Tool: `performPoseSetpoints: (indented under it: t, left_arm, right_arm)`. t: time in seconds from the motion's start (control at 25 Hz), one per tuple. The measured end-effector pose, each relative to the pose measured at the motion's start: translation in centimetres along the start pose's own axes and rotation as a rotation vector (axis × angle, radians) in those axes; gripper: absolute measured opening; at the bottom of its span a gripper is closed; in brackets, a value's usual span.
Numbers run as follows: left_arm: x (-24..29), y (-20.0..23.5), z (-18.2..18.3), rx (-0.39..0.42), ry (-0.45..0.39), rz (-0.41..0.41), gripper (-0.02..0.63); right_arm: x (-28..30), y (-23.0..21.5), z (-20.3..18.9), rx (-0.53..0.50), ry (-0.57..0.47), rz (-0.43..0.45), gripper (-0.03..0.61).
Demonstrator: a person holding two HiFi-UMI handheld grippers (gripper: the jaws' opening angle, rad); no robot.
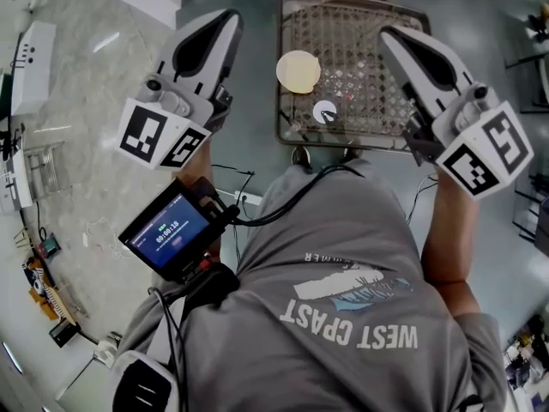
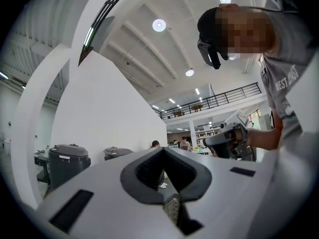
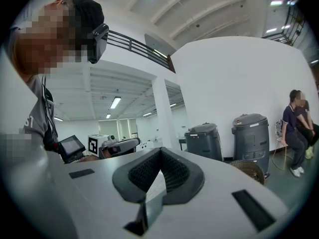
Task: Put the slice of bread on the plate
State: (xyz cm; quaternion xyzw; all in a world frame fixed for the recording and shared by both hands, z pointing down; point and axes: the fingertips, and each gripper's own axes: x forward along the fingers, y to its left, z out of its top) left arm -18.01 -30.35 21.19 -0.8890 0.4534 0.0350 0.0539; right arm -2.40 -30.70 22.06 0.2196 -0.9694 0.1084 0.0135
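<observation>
My left gripper [image 1: 228, 22] and right gripper [image 1: 392, 36] hang pressed shut, empty, at the table's [image 1: 369, 24] near side; the pale disc [image 1: 298, 71] may be plate or bread; I'd hold level.

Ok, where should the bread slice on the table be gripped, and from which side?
By its near edge, steeply from above on the person's side. The slice appears to lie flat on the table, so only its rim offers a hold, and the plate sits close at its far left, crowding that side. Its thickness is too small to judge.
</observation>
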Motion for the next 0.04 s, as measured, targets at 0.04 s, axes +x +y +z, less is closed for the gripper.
performPoseSetpoints:
  t: [0.04]
  left_arm:
    - [0.42,-0.19,0.3,0.0,0.0,-0.003,0.006]
  right_arm:
    - [-0.32,-0.24,0.36,0.0,0.0,-0.004,0.006]
